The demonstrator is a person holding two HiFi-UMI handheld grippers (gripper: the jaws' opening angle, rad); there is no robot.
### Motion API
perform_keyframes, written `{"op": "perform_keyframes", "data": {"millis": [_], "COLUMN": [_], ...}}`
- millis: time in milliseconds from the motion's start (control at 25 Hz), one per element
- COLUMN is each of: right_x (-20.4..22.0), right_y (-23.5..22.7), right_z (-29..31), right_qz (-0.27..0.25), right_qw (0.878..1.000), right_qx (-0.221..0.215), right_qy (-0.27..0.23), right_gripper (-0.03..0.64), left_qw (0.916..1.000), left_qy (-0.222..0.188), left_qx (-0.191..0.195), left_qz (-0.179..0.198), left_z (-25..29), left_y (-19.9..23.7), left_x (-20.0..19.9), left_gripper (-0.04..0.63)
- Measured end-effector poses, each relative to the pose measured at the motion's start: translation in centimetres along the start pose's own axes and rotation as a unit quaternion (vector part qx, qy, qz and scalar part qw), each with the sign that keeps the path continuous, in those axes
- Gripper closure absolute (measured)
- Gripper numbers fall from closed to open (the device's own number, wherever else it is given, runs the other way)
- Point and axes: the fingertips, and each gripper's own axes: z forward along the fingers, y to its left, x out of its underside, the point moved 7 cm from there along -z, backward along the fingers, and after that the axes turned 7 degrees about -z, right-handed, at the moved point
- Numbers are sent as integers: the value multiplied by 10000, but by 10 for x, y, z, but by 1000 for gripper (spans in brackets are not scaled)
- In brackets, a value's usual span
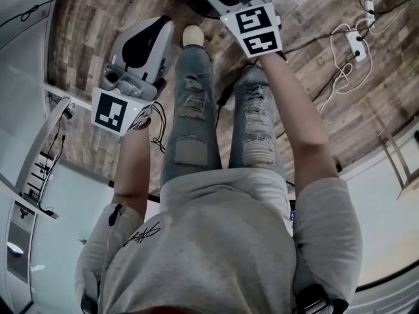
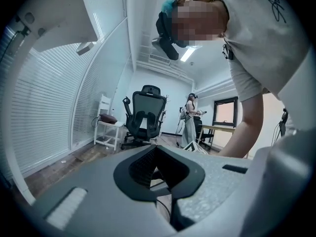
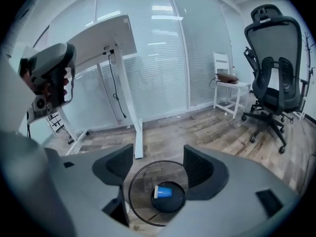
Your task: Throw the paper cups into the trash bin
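Right gripper view shows a blue paper cup [image 3: 163, 192] lying on its side on the dark bottom of a round wire trash bin [image 3: 130, 191], low in the centre of the frame. The right gripper [image 3: 158, 168] hangs directly above the bin with its jaws spread wide and nothing between them; the cup shows through the gap, well below the pads. The bin stands on a wooden floor [image 3: 207, 127], near the leg of a white desk [image 3: 111, 33] at upper left, with a black office chair [image 3: 271, 63] at far right.

In the head view the bin sits at the top edge, just ahead of the person's ripped jeans [image 1: 193, 110]. The left gripper [image 2: 158, 171] is at the left of that frame; its own view shows the jaws closed together on nothing, pointing out across the room.
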Motion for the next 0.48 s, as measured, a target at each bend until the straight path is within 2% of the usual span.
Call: {"op": "perform_keyframes", "data": {"millis": [280, 480], "right_x": [-62, -86], "right_y": [0, 9], "right_z": [-64, -98], "right_qz": [-48, 5], "right_qw": [9977, 9955], "right_qx": [86, 71], "right_qy": [-668, -943], "right_gripper": [305, 305], "left_qw": [9999, 9995], "left_qy": [-53, -203], "left_qx": [19, 66], "left_qz": [161, 237], "left_z": [1, 4], "left_y": [-24, -37], "left_x": [-37, -60], "left_gripper": [595, 595]}}
